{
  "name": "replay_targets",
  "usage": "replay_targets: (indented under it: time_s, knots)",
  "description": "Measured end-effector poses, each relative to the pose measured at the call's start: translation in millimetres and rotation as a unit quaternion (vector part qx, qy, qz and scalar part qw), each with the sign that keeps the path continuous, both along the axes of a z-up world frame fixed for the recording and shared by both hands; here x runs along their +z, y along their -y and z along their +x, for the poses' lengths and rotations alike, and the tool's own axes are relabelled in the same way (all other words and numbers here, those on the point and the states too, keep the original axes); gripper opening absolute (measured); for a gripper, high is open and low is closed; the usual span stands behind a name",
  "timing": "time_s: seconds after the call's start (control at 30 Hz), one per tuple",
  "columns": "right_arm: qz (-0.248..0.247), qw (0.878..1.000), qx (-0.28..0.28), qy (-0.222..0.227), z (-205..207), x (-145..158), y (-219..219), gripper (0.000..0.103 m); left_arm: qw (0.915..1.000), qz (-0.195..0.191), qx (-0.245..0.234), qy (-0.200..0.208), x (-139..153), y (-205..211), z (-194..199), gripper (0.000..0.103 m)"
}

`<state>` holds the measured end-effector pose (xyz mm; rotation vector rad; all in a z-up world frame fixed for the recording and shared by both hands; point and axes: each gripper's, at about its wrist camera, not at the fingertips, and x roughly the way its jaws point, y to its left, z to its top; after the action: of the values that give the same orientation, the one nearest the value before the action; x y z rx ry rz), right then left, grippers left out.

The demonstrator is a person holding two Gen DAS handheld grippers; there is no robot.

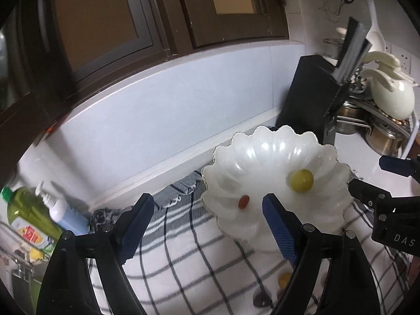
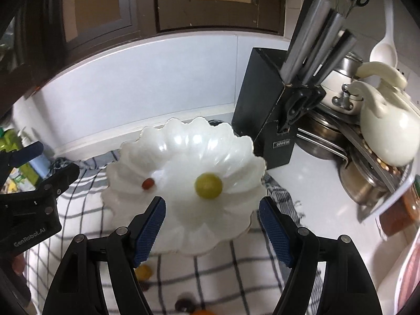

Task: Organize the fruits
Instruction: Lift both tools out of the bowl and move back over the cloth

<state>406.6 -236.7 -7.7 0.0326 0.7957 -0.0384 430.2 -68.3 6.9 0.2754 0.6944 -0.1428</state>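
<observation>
Both claws, left gripper (image 1: 207, 225) and right gripper (image 2: 212, 225), hang apart and empty above the white bowl (image 2: 131, 152). Loose fruit (image 2: 143, 271), blurred, perhaps grapes, could roll off the cloth (image 2: 236, 270) if nudged.

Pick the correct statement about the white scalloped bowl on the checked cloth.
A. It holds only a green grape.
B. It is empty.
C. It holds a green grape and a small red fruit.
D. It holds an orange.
C: the white scalloped bowl holds a green grape and a small red fruit, apart from each other.

Glossy, pearly scalloped bowl (image 2: 183, 157) on woven checked cloth (image 2: 236, 267); matt black knife block (image 2: 260, 110) beside the bowl; polished metal pots (image 2: 362, 181).
</observation>
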Motion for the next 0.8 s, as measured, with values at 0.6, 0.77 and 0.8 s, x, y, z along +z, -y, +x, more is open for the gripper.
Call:
replay_targets:
  time_s: [0.6, 0.77, 0.8]
  knots:
    - [-0.018, 0.997, -0.016, 0.073, -110, 11, -31, 0.075, 0.9988, -0.014, -0.020, 0.042, 7, -25, -113, 0.091]
    - [-0.027, 0.996, -0.023, 0.081, -132, 3, -39, 0.075, 0.9989, -0.015, -0.012, 0.042, -2, -34, -136, 0.091]
    - [-0.028, 0.996, -0.023, 0.082, -136, 1, -40, 0.075, 0.9990, -0.015, -0.009, 0.042, -4, -35, -141, 0.091]
